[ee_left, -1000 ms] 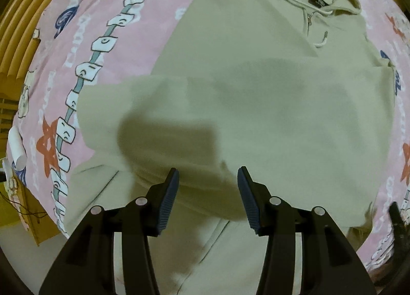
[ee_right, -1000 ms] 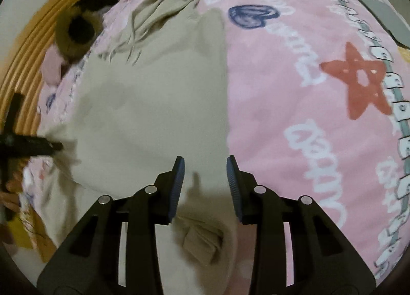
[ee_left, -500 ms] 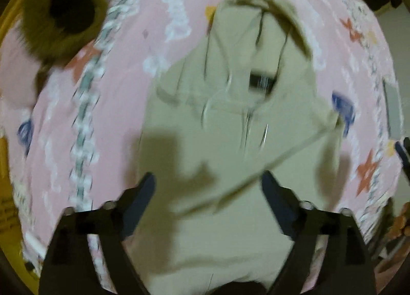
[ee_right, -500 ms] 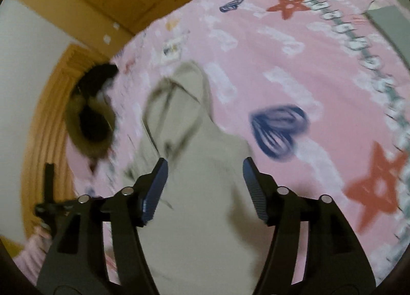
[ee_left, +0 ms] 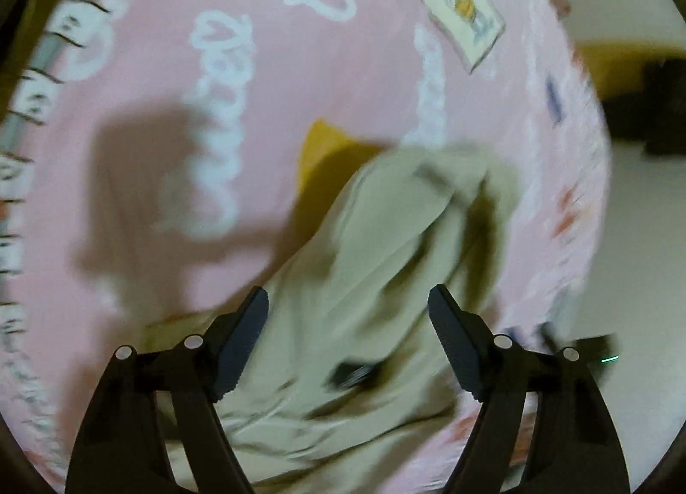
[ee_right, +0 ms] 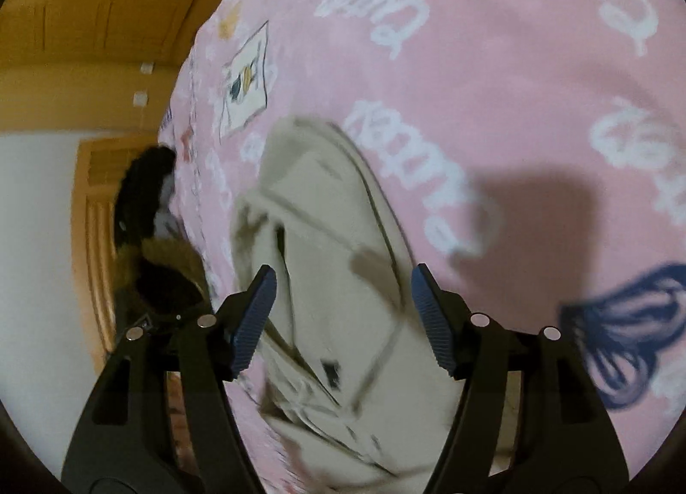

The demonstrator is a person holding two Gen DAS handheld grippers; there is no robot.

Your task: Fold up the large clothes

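The beige hoodie (ee_left: 368,279) lies on a bed covered by a pink bedspread (ee_left: 266,65). Its hood end points away from both cameras, and the cloth sits in loose ridges and soft creases. A dark edge line runs along the hood opening in the right wrist view (ee_right: 343,245). A small black label (ee_left: 351,372) shows on the inside of the neck; its text is too blurred to read.

The left tool (ee_left: 348,333) hangs above the neck area with its jaws wide and now closing. Cloth lies below the gap, but the pads do not press on it. The right tool (ee_right: 343,314) hangs above the hood with its jaws wide and now opening; here too the pads are clear of the cloth.

The bedspread carries white cursive lettering, which motion blur makes illegible. It also carries a cream printed patch (ee_left: 446,1) with a small figure, a navy heart (ee_right: 621,344) and a yellow shape (ee_left: 326,151) partly covered by the hood.

A dark furry object (ee_right: 150,236) lies at the bed's edge beside wooden panelling (ee_right: 85,22); its nature cannot be determined. The lower body of the hoodie is cut off by both frames. Both views are blurred.
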